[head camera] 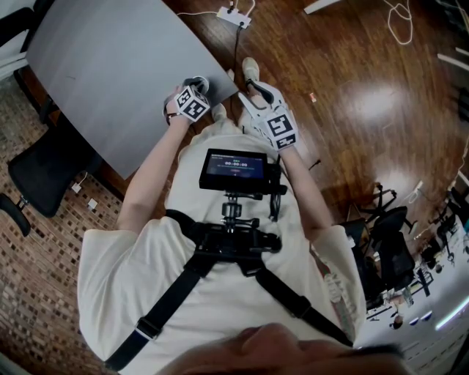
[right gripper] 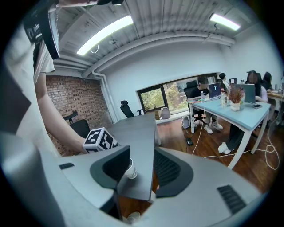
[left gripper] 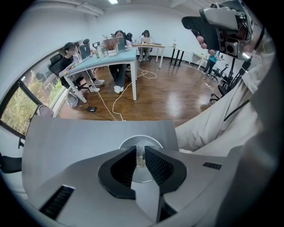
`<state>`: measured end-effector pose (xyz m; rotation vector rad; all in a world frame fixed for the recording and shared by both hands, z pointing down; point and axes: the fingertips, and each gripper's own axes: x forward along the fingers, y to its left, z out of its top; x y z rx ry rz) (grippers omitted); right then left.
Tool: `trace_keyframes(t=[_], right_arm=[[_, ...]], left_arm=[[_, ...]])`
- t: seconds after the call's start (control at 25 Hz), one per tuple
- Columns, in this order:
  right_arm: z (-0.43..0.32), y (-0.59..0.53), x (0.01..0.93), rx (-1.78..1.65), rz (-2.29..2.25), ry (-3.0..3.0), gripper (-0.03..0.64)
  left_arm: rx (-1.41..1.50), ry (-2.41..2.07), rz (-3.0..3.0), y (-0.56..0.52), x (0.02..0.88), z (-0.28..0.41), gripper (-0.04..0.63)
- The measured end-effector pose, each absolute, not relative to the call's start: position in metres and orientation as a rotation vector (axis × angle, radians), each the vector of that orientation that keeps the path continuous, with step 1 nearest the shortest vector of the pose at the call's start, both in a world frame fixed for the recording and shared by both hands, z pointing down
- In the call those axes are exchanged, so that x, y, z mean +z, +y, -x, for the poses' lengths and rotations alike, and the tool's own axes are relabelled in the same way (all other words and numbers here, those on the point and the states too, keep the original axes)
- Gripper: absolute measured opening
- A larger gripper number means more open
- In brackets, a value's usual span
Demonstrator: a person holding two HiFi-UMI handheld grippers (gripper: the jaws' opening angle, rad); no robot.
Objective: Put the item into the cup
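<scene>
A white paper cup [left gripper: 128,143] stands at the near corner of the grey table [left gripper: 80,137]. My left gripper [left gripper: 140,153] hangs right over its mouth. A small pale, see-through item [left gripper: 140,158] sits in the narrow gap between the jaws, over the cup's inside; the pads stand slightly apart beside it. In the head view the left gripper [head camera: 194,91] covers most of the cup [head camera: 199,82]. My right gripper [head camera: 256,88] hovers off the table over the floor. In its own view the right gripper [right gripper: 142,155] is wide open, holds nothing, and faces the cup [right gripper: 130,170].
The table [head camera: 110,66] stretches away to the upper left. A black chair [head camera: 44,172] stands at its left side. A power strip [head camera: 233,16] with cables lies on the wooden floor. People sit at a light blue table [left gripper: 111,57] farther off.
</scene>
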<state>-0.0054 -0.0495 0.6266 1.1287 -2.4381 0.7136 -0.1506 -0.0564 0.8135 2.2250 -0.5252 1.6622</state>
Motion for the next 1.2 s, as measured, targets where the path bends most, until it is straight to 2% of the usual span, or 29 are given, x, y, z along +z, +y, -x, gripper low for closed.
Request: trace_keyframes(t=[0.04,0.16,0.68,0.76,0.88,1.12,1.2], right_arm=[[0.005,-0.048,0.629,0.722,-1.128,-2.433,0.183],[0.005,-0.049,0.628,0.726,-1.129,-2.433,0.183],[0.007,-0.058,0.634,0.706,-1.071,-2.465,0.183],[0.007,-0.062,0.635,0.691,-1.061,-2.477,0.183],[0.007,-0.067,0.633,0.672,-1.051,-2.492,0.183],[0.039,-0.049,0.591,0.582,-1.101,-2.537,0.184],[0.037,-0.053,0.588,0.571,-1.119,-2.541,0.184]], left_arm=[[1.654,-0.524,-2.222,-0.056,0.813,0.15,0.083],[1.608,-0.532,-2.232,-0.057,0.806,0.145,0.12],[1.453,-0.761,-2.317,-0.074,0.769,0.142,0.155],[1.308,-0.82,-2.363,-0.082,0.756,0.134,0.156],[0.943,-0.902,-2.371,-0.091,0.73,0.126,0.157],[0.394,-1.021,-2.327,-0.073,0.653,0.174,0.161],[0.31,-1.033,-2.328,-0.07,0.645,0.181,0.169]])
